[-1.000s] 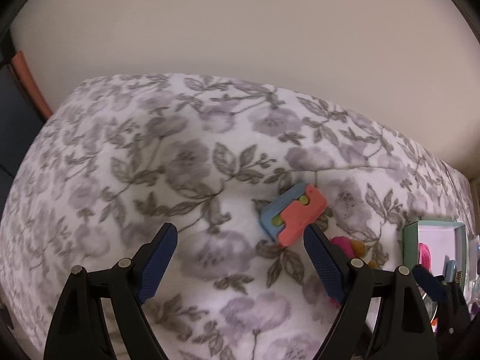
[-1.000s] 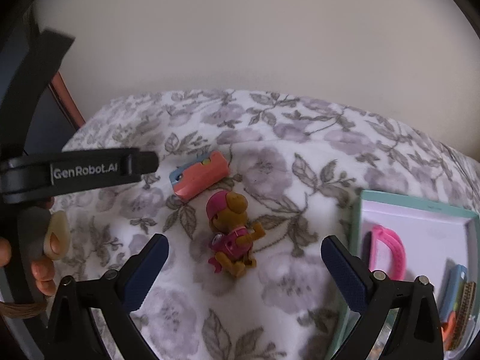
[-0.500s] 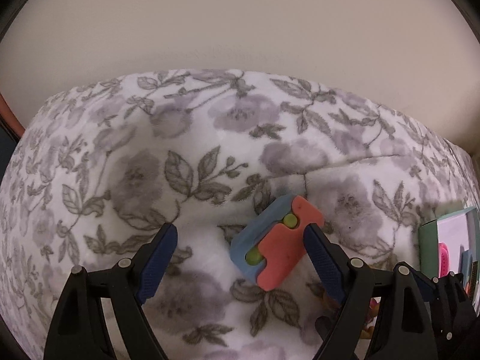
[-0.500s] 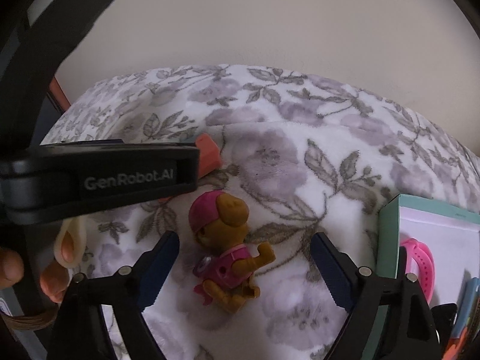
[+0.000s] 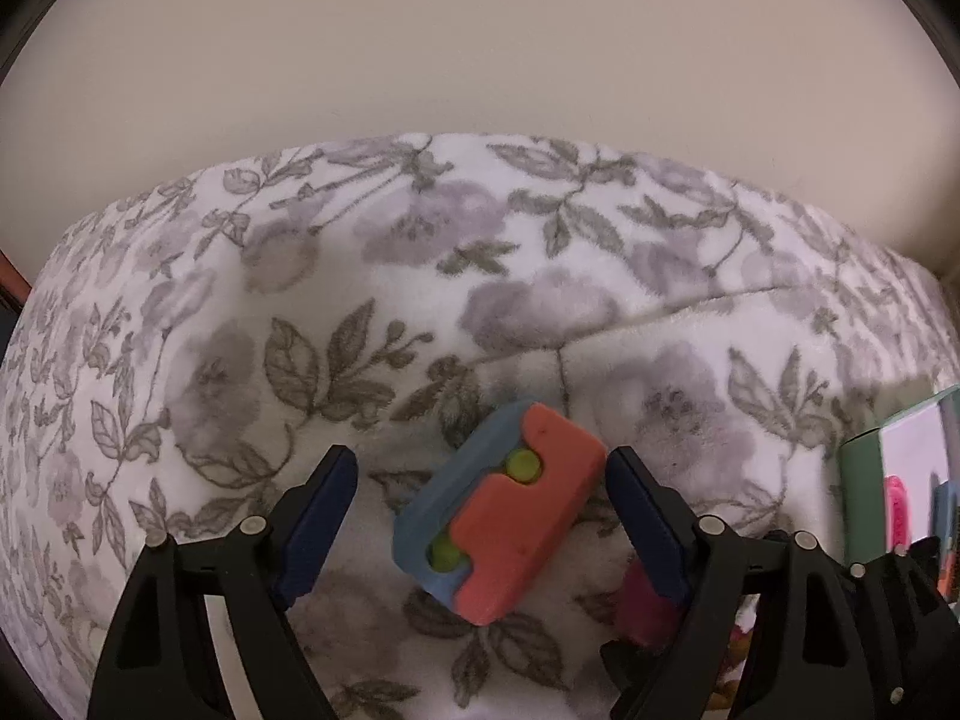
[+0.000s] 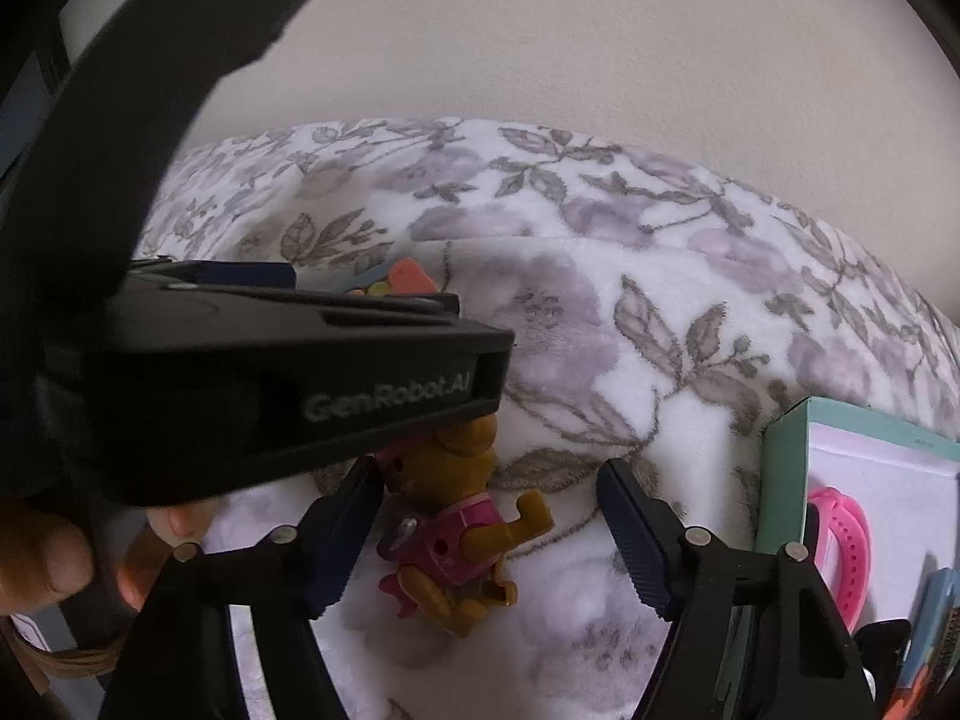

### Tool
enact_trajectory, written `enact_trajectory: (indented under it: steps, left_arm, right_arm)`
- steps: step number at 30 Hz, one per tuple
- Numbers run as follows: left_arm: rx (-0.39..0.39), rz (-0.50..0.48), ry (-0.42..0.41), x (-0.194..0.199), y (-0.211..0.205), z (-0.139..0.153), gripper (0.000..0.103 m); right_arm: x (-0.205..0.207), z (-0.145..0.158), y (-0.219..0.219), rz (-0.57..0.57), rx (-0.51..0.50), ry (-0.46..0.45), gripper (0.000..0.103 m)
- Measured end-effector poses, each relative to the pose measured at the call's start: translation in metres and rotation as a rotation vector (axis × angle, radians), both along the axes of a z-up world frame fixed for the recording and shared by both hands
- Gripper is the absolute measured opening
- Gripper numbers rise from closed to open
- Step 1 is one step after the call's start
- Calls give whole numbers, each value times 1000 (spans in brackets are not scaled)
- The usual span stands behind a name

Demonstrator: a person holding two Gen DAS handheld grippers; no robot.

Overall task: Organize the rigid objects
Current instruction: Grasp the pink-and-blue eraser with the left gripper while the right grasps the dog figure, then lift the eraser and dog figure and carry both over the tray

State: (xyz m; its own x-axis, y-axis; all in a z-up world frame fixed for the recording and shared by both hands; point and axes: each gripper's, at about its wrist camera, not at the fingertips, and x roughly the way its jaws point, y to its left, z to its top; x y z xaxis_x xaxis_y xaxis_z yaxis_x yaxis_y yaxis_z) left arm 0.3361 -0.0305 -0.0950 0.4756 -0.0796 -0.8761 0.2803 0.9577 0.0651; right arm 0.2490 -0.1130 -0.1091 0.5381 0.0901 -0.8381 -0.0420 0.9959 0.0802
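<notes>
Now | left claw [image 5: 480, 516] apart, closing round coral-blue block [image 5: 501, 510], untouched | right claw [image 6: 489, 534] apart, closing round toy pup [image 6: 456, 534] | box [image 6: 780, 480] at 3 o'clock

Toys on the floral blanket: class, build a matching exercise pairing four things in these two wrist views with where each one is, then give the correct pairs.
Column one:
1. coral and blue block
2. toy puppy figure
3. pink band
4. floral blanket

Column two:
A. inside the teal-rimmed box
B. between the jaws of the left hand-held gripper
C. under everything, against the plain wall
D. between the jaws of the right hand-held gripper

Pairs: 1-B, 2-D, 3-A, 4-C
</notes>
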Motion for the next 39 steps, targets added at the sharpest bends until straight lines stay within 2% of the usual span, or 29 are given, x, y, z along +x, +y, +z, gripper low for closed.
enact_trajectory:
  steps: [3,7,10,17,25,31,39]
  left_arm:
    - [-6,-1,7,2,0,-2,79]
    - [-11,-3,4,1,0,-1,58]
    - [-8,-7,10,0,-1,1,52]
    - [-4,38,47,-3,8,3,52]
    - [-17,68,83,-16,21,3,51]
    - [-15,82,102,-28,30,2,51]
    - [-34,117,138,-46,39,3,50]
  right_arm:
    - [1,-2,3,8,-21,1,76]
    - [2,-2,2,3,-24,0,73]
    - [2,-2,1,-3,-24,2,70]
    - [-4,2,5,6,-35,18,58]
    - [-11,3,7,-3,-39,35,58]
    - [-32,3,7,2,-41,55,57]
    - [-62,5,1,-13,5,84,57]
